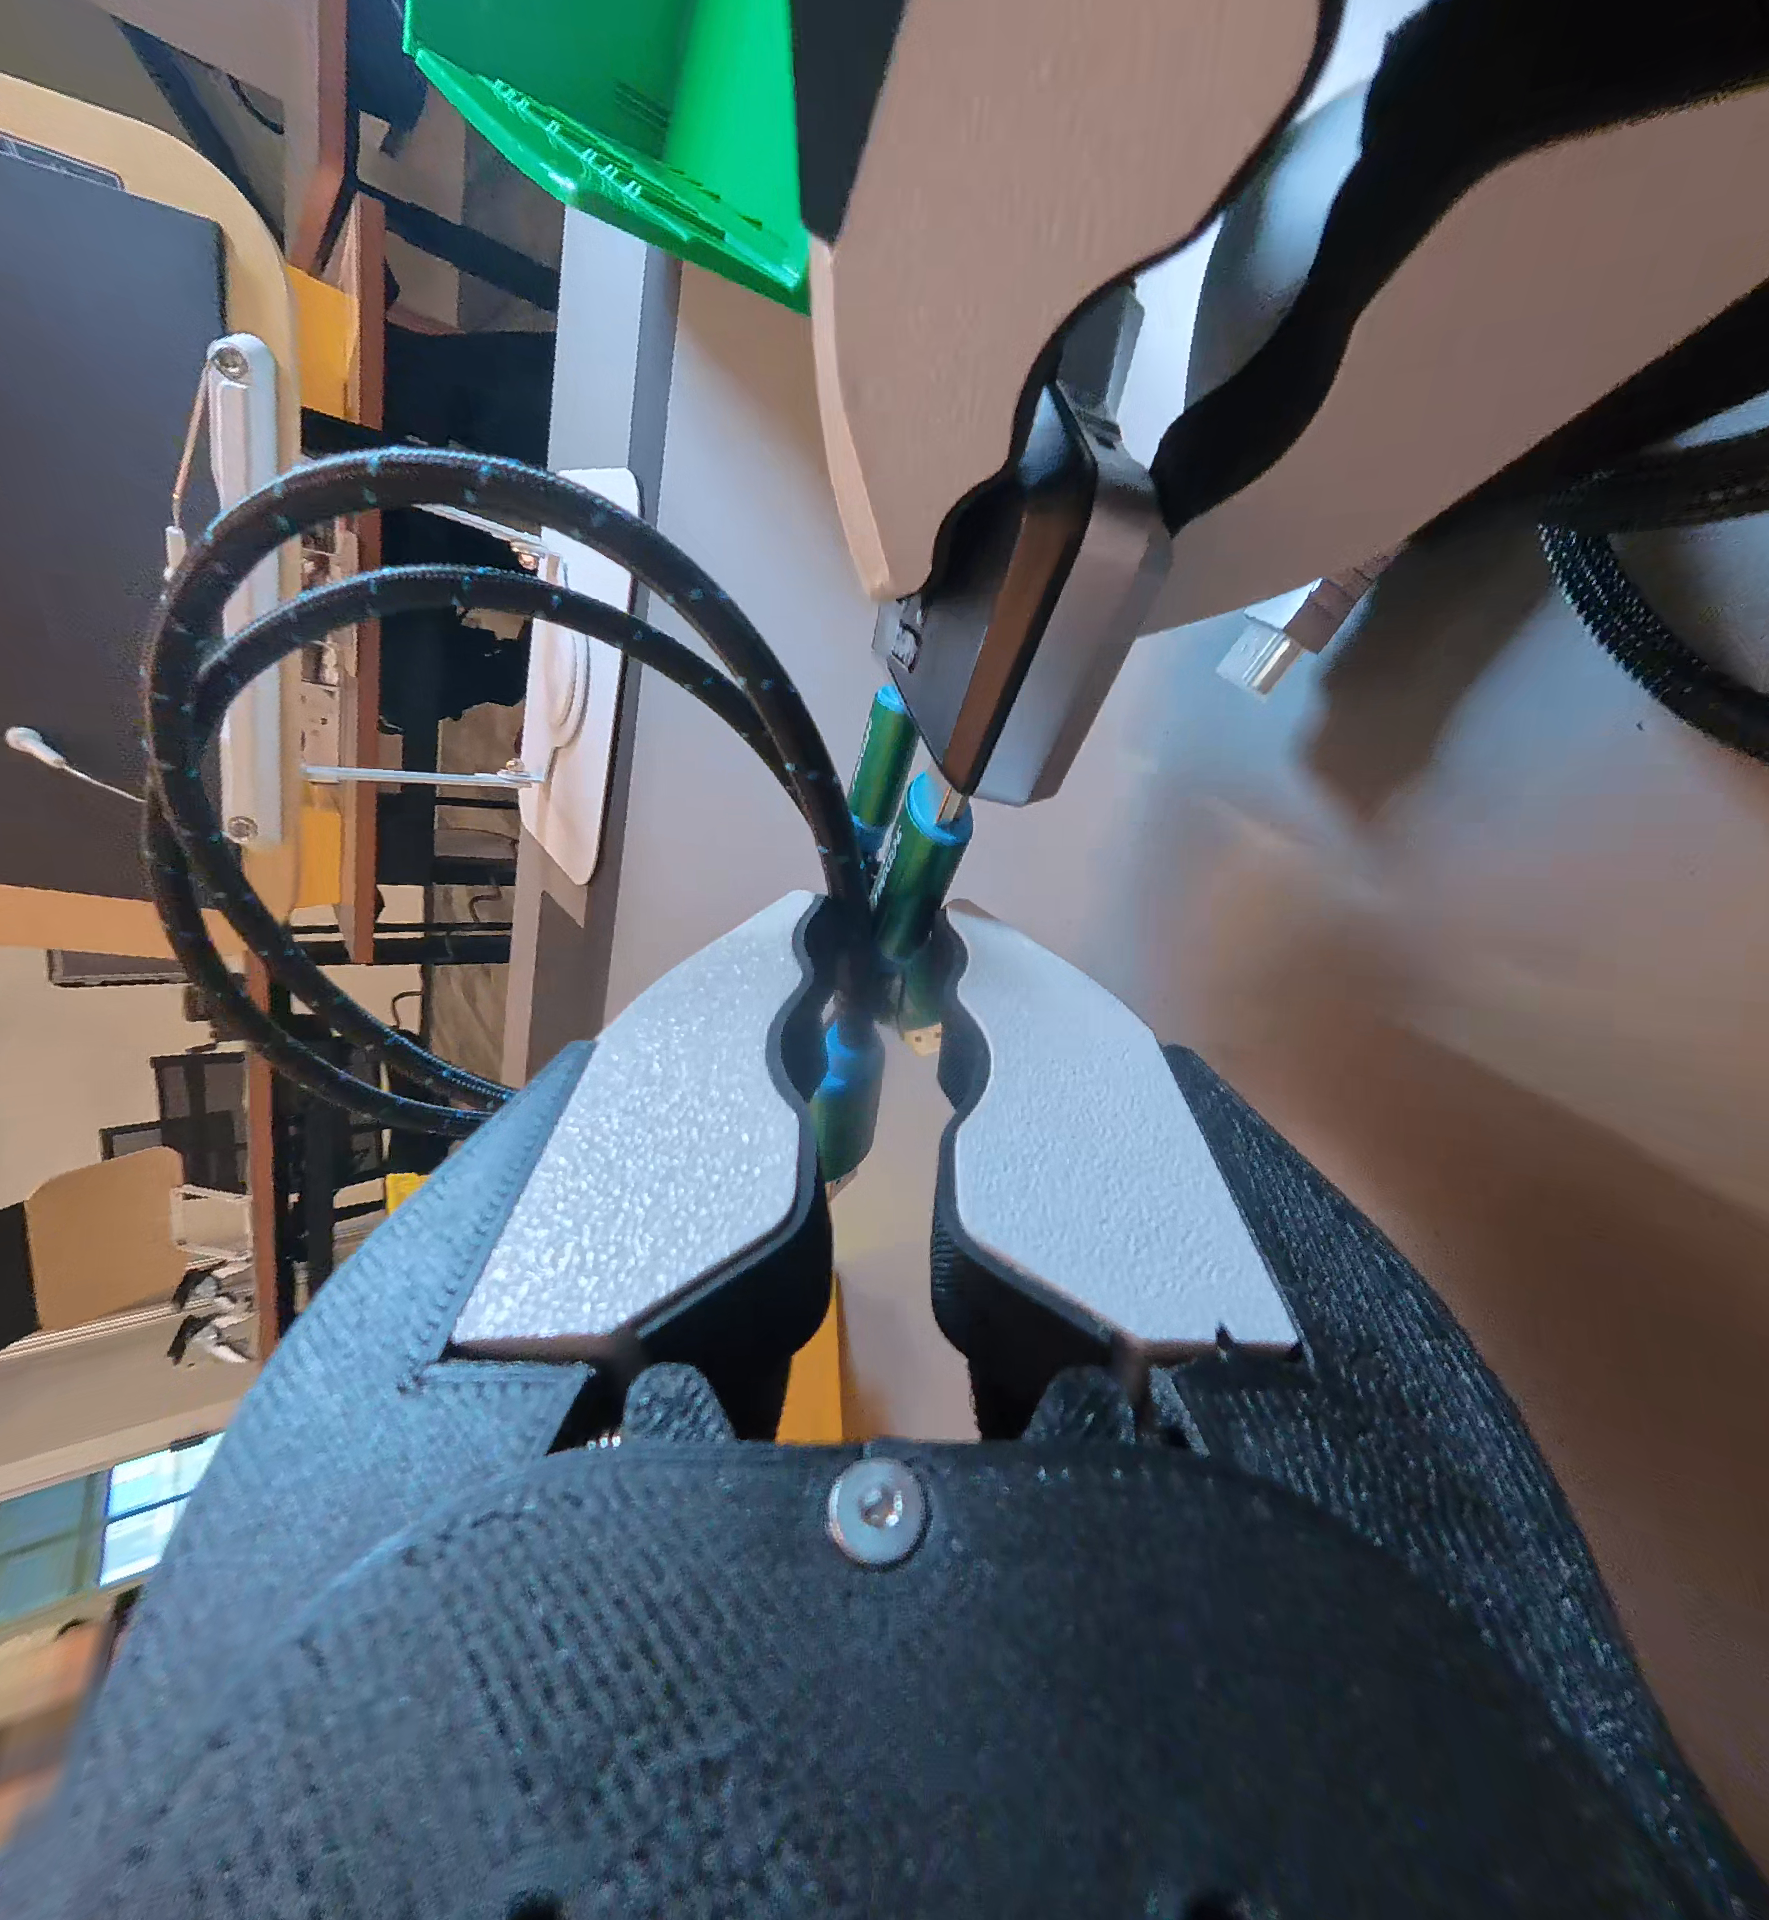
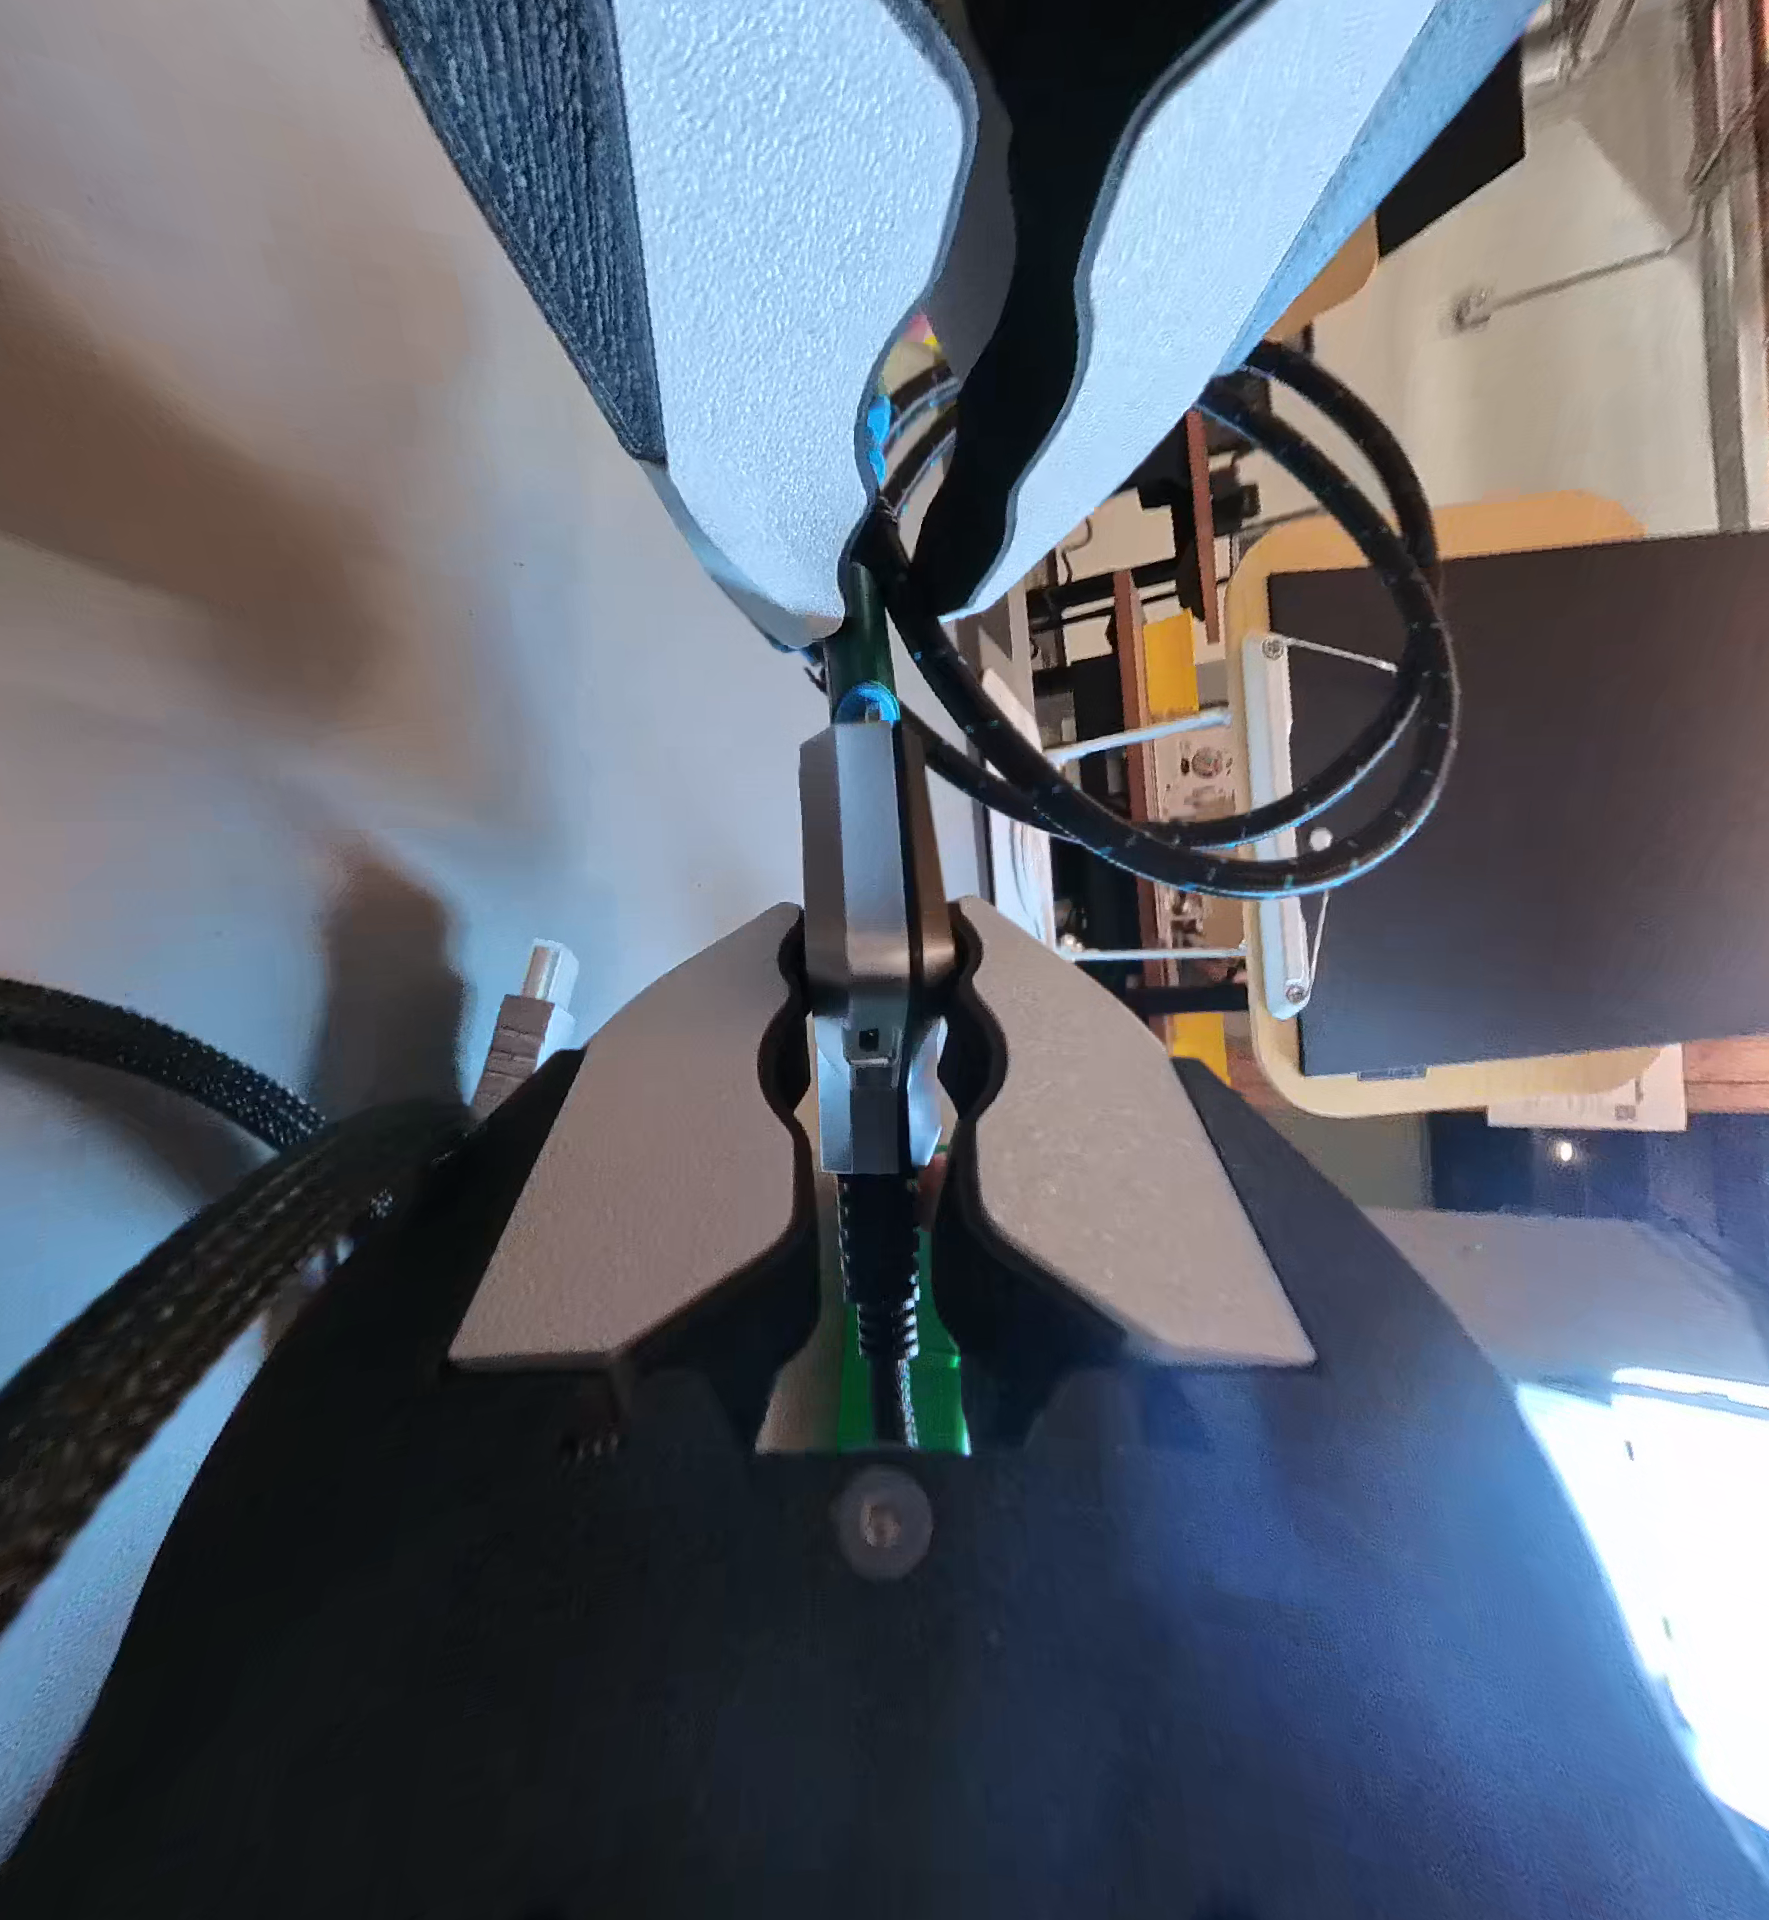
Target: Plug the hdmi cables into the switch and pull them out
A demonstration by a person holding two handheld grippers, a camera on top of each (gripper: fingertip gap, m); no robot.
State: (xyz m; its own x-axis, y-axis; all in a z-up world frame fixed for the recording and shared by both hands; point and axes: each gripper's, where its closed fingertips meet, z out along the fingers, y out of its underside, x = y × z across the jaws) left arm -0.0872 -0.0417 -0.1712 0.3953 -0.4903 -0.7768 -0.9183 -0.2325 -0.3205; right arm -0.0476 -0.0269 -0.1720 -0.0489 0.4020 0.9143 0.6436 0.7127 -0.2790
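In the left wrist view my left gripper [image 1: 885, 925] is shut on a green HDMI plug [image 1: 916, 868]. The plug's metal tip meets the end of the grey switch [image 1: 1056, 623]. A second green plug [image 1: 880, 743] sits at the switch beside it. A third green-and-blue plug [image 1: 844, 1101] hangs loose between my fingers. Black braided cables [image 1: 236, 644] loop off to the left. My right gripper [image 1: 1031, 603] is shut on the switch. In the right wrist view my right gripper [image 2: 875, 925] clamps the switch [image 2: 854, 852], and the left gripper [image 2: 880, 613] holds the green plug [image 2: 864, 649] against its far end.
A white tabletop [image 1: 1275, 935] lies behind. A silver USB plug [image 1: 1264, 649] on a thick black braided cable [image 1: 1690, 665] rests on it. A green plastic piece [image 1: 651, 135] stands at the far edge. A dark panel [image 2: 1586, 810] with a white bracket is to the side. My hands' fingertips stand some 5 cm from each other.
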